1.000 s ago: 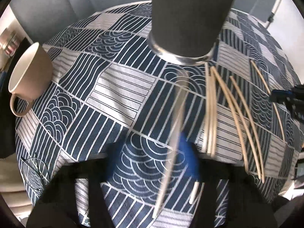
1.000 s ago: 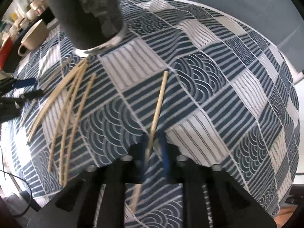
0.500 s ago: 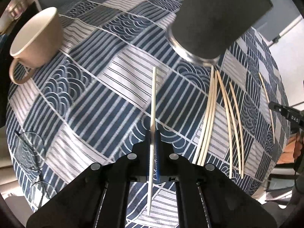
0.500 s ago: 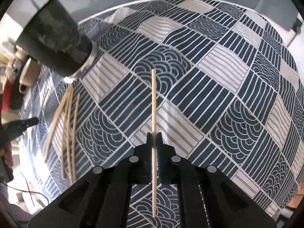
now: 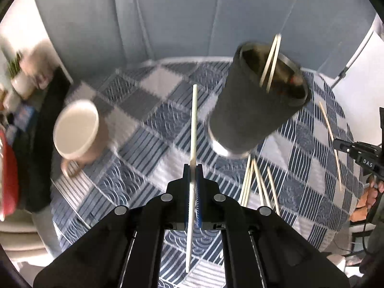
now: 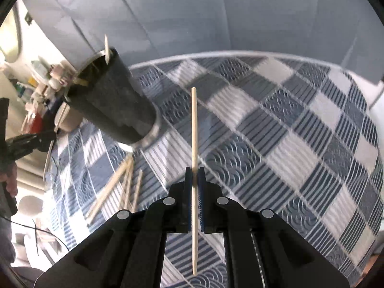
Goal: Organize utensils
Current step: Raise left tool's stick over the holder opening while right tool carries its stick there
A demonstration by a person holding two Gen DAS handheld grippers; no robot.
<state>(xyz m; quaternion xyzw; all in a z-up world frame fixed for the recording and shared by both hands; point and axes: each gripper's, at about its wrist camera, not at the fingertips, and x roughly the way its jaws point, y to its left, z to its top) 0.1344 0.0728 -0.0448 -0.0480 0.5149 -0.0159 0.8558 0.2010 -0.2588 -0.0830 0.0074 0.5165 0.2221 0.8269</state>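
Both tongs are clamped on one chopstick each: the left tongs [image 5: 193, 168] pinch a pale chopstick [image 5: 193, 124], the right tongs [image 6: 195, 170] a tan chopstick [image 6: 194, 129], each gripped near its middle and clear of the cloth. Such thin, smooth sticks could pivot or slip between the pads, I judge, and a tip might catch the rim of the holder [image 5: 259, 110], which stands ahead and right of the left tongs and already has sticks in it. Loose chopsticks [image 5: 249, 182] lie just right of the left tongs. A mug [image 5: 79, 129] sits ahead-left. Underneath is a blue-and-white patterned tablecloth [image 6: 288, 144]; a grey curtain [image 6: 216, 16] hangs beyond.
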